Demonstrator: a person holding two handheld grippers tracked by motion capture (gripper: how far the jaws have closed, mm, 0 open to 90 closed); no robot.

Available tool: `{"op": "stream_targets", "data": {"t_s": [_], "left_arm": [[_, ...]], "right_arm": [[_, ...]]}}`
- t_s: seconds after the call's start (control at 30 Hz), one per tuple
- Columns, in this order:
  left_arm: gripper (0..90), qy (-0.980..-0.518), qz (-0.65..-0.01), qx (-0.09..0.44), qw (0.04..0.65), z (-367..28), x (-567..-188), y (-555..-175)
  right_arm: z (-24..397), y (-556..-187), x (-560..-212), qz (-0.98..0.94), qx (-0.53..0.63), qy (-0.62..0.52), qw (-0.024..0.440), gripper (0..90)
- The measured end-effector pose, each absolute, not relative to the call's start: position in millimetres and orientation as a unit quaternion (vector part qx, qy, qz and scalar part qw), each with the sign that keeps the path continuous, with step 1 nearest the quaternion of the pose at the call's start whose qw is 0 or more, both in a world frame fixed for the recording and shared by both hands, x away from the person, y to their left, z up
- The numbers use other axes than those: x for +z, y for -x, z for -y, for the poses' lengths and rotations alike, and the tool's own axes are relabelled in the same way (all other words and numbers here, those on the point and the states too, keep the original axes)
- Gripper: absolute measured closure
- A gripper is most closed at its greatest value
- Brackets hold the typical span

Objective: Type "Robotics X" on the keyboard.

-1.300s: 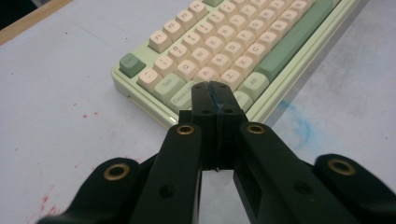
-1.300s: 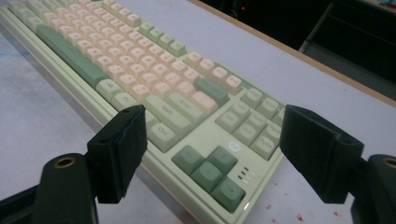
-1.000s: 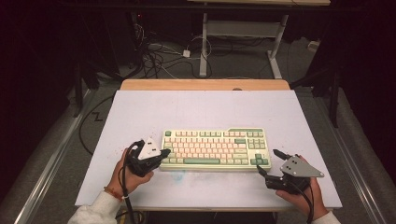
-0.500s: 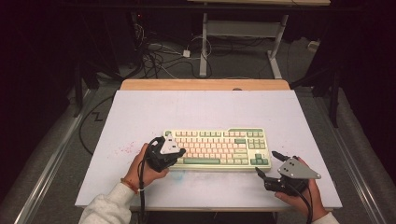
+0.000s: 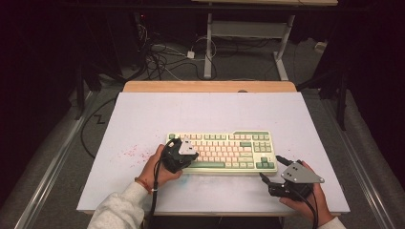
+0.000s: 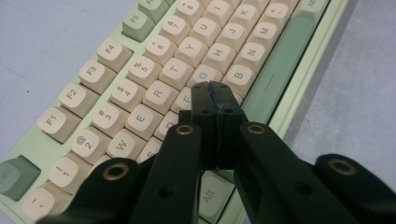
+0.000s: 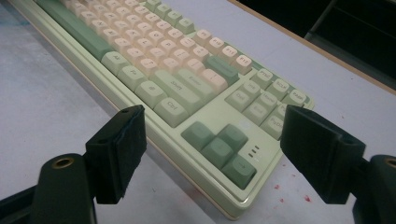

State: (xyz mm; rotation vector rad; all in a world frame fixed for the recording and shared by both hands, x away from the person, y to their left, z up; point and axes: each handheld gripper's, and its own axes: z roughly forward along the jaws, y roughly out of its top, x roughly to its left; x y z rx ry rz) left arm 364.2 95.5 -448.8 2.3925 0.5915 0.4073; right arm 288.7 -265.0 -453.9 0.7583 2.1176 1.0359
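A pale green keyboard [image 5: 224,151] with cream and green keys lies flat near the front of the white table top [image 5: 205,112]. My left gripper [image 5: 190,153] hangs over the keyboard's left end, its jaws shut with nothing between them. In the left gripper view the closed tips [image 6: 215,95] hover just over the cream keys [image 6: 159,93] near F and G; whether they touch a key I cannot tell. My right gripper [image 5: 268,169] stands open at the keyboard's front right corner [image 7: 233,212]. Its wide jaws frame the green arrow keys [image 7: 219,147].
Red specks [image 5: 131,153] mark the table left of the keyboard. A wooden strip [image 5: 210,86] edges the far side of the table. Beyond it are cables [image 5: 162,57] on the floor and a desk frame [image 5: 248,33]. Metal rails run along both sides.
My left gripper has moved right from beside the keyboard's left edge to above its left keys, and slightly down. The right gripper has stayed put.
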Motion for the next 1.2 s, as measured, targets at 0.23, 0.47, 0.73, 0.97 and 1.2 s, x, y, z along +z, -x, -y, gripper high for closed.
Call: {"op": "stream_targets", "data": {"t_s": [0.23,0.47,0.73,0.97,1.2], "left_arm": [[86.9,-0.911,-0.226,0.152,0.310,-93,-453,-366],[86.8,-0.909,-0.231,0.152,0.311,-96,-453,-367],[86.1,-0.909,-0.228,0.165,0.306,-92,-455,-364],[84.4,-0.904,-0.225,0.181,0.316,-97,-448,-359],[80.5,-0.897,-0.227,0.191,0.328,-102,-445,-358]], "right_arm": [[265,-289,-454,-0.809,0.394,-0.288,0.326,23.1],[264,-289,-455,-0.813,0.391,-0.287,0.323,23.2],[263,-287,-454,-0.808,0.386,-0.289,0.339,24.2],[264,-287,-454,-0.806,0.389,-0.290,0.338,24.2],[263,-287,-453,-0.807,0.389,-0.291,0.335,24.2]]}}
